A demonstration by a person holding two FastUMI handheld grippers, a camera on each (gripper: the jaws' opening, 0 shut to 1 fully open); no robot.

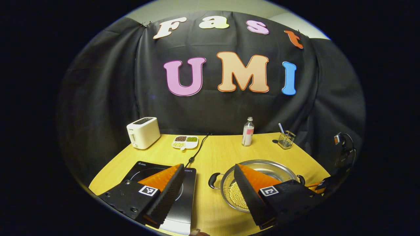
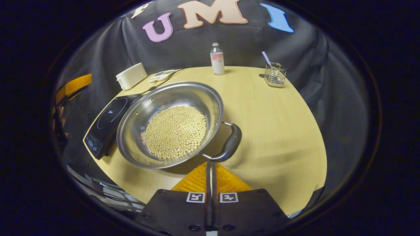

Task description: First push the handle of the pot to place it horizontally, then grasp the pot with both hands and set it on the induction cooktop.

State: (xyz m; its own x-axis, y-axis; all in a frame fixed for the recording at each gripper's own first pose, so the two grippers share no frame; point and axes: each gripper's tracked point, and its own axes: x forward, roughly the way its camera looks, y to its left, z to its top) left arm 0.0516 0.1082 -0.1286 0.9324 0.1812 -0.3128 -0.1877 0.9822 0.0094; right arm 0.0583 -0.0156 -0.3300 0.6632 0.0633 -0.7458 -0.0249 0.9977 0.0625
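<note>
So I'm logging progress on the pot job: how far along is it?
Early. The pot, holding beans, sits on the table beside the induction cooktop, not on it. In hand: the right gripper, fingers closed together, is at the near handle, apparently pushing it. The left gripper is open, hovering. Left: grasping both handles and lifting it onto the cooktop.

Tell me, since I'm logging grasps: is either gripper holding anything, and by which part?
Nothing is held. The left gripper is open above the table; the right gripper has its fingers closed together, empty, just short of the pot handle.
</note>
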